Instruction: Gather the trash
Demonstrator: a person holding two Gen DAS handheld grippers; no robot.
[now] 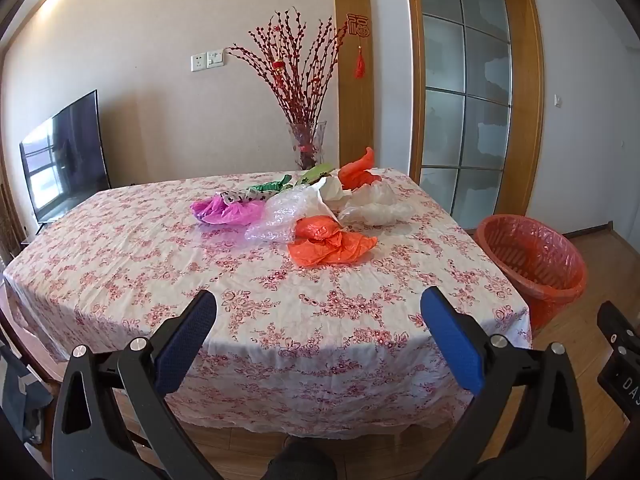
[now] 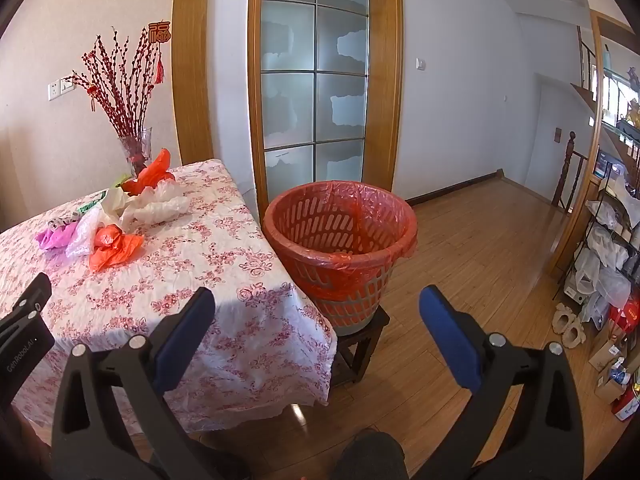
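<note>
Several crumpled plastic bags lie on the far half of a table with a floral cloth (image 1: pixel 140 256): an orange bag (image 1: pixel 330 242) nearest, a clear bag (image 1: pixel 276 216), a pink bag (image 1: pixel 224 210), a white bag (image 1: pixel 376 206), a green one (image 1: pixel 272 188) and a second orange bag (image 1: pixel 358 172) behind. My left gripper (image 1: pixel 320 316) hangs open and empty over the table's near edge, well short of the bags. A bin lined with a red bag (image 2: pixel 340 240) stands on a dark stool (image 2: pixel 360 344) right of the table. My right gripper (image 2: pixel 318 316) is open and empty, in front of the bin.
A glass vase of red branches (image 1: pixel 306 148) stands behind the table's far edge. A television (image 1: pixel 64 156) sits at the left. A frosted glass door (image 2: pixel 314 76) is behind the bin. Wire shelves with bags and boxes (image 2: pixel 608 248) line the right. The floor is wood (image 2: pixel 480 264).
</note>
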